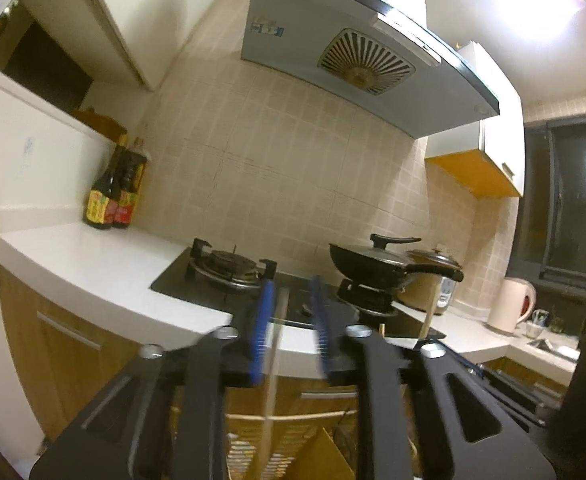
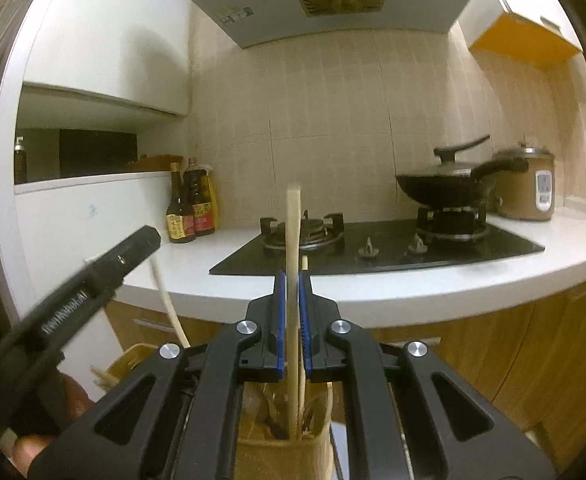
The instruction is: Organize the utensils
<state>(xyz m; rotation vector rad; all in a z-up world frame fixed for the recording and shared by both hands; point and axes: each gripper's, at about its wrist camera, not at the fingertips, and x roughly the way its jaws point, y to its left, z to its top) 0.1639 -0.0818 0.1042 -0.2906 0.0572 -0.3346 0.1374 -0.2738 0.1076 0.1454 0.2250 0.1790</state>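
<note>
In the left wrist view my left gripper point(image 1: 293, 320) points level at the stove with its blue pads apart. A thin wooden chopstick point(image 1: 271, 380) hangs beside the left pad, clear of the right pad, and reaches down toward a bamboo holder point(image 1: 249, 452). In the right wrist view my right gripper point(image 2: 291, 312) has its pads narrowly apart around a pale wooden utensil handle point(image 2: 293, 232). The handle stands upright in a wooden utensil holder point(image 2: 281, 456) that holds several utensils. The left gripper's black finger point(image 2: 133, 256) shows at the left, with its chopstick point(image 2: 167, 304) below.
A white counter point(image 2: 221, 280) curves around a black gas hob point(image 2: 373, 252). A lidded wok point(image 2: 445, 188) sits on the right burner, a rice cooker point(image 2: 529, 184) beside it. Two sauce bottles point(image 2: 191, 204) stand at the left wall. A kettle point(image 1: 511, 304) is far right. Wooden cabinet doors point(image 1: 73, 340) lie below.
</note>
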